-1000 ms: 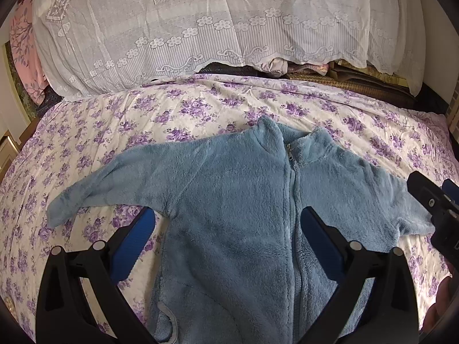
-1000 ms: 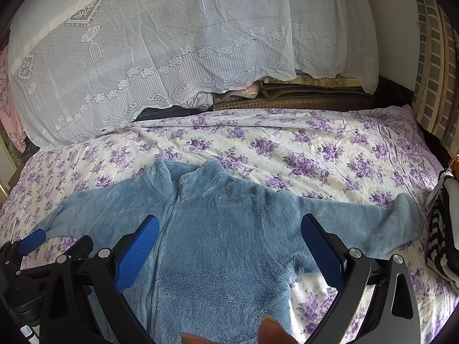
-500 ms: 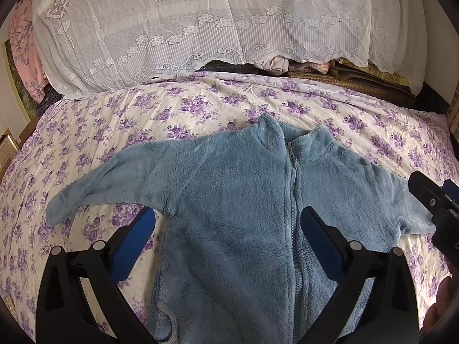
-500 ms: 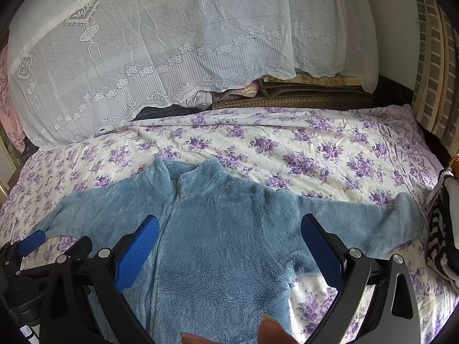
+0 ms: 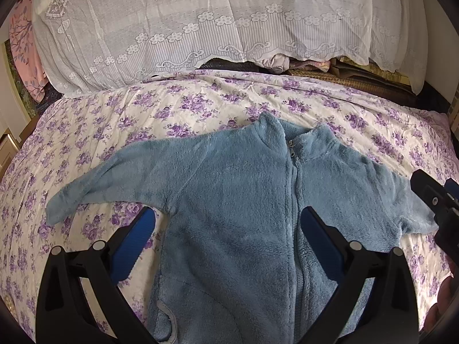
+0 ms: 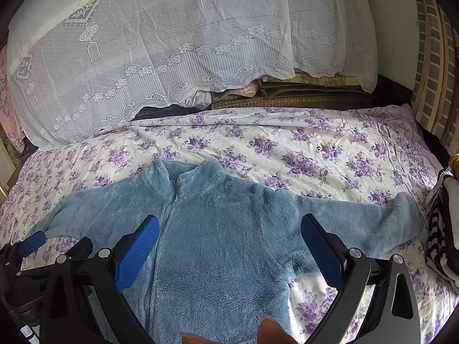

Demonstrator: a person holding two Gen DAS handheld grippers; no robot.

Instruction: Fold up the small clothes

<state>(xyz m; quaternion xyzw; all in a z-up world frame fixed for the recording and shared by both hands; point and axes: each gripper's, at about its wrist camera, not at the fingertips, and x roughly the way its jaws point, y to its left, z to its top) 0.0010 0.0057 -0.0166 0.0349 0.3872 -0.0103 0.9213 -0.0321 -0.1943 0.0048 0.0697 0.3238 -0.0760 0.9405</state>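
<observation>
While grippers gape, fleece jacket [image 5: 238,200] (zipped) lies flat.

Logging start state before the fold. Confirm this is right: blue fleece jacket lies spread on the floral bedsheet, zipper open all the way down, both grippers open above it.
Wrong on the zipper: the left wrist view shows it closed up to the collar. The rest stands: the blue fleece jacket lies spread on the floral bedsheet, with the left gripper and right gripper open above it.

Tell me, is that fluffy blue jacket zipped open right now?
No, the blue fleece jacket lies flat on the floral bedspread with its zipper closed to the collar.
</observation>
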